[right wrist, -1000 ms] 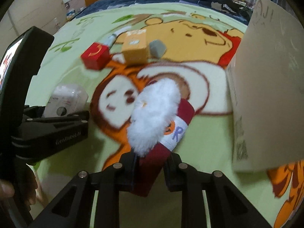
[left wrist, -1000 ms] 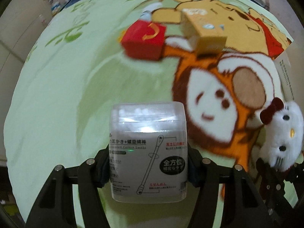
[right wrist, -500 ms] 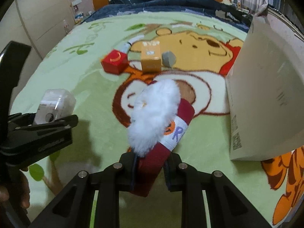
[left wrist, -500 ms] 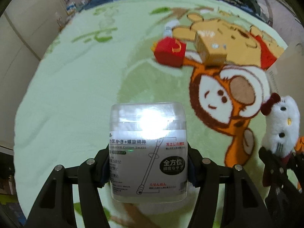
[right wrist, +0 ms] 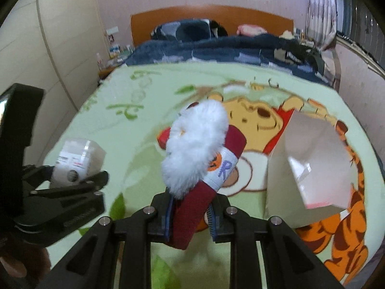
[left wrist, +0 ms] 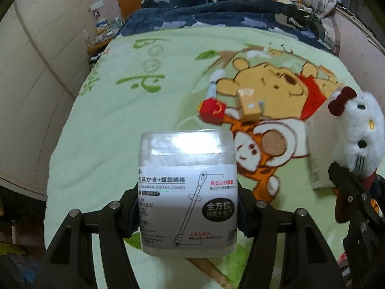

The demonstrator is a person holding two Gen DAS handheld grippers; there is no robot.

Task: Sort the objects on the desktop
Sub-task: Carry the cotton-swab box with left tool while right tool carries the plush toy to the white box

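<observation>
My left gripper (left wrist: 187,214) is shut on a clear cotton swab box (left wrist: 187,192) with a white label, held above the green blanket. The box also shows in the right wrist view (right wrist: 77,161). My right gripper (right wrist: 190,214) is shut on a white Hello Kitty plush (right wrist: 195,149) by its dark red body; the plush shows at the right of the left wrist view (left wrist: 358,130). A red carton (left wrist: 213,110), a tan box (left wrist: 249,107) and a small tube (left wrist: 213,89) lie on the blanket beyond.
An open white cardboard box (right wrist: 310,173) stands on the blanket to the right of the plush. The cartoon blanket (left wrist: 120,130) covers the bed; a dark blue duvet (right wrist: 216,50) and wooden headboard (right wrist: 211,14) are at the far end. A wardrobe wall is on the left.
Both grippers have risen and pulled back with their objects still held. The items on the blanket look smaller and farther, and the open top of the white box has come into view.
</observation>
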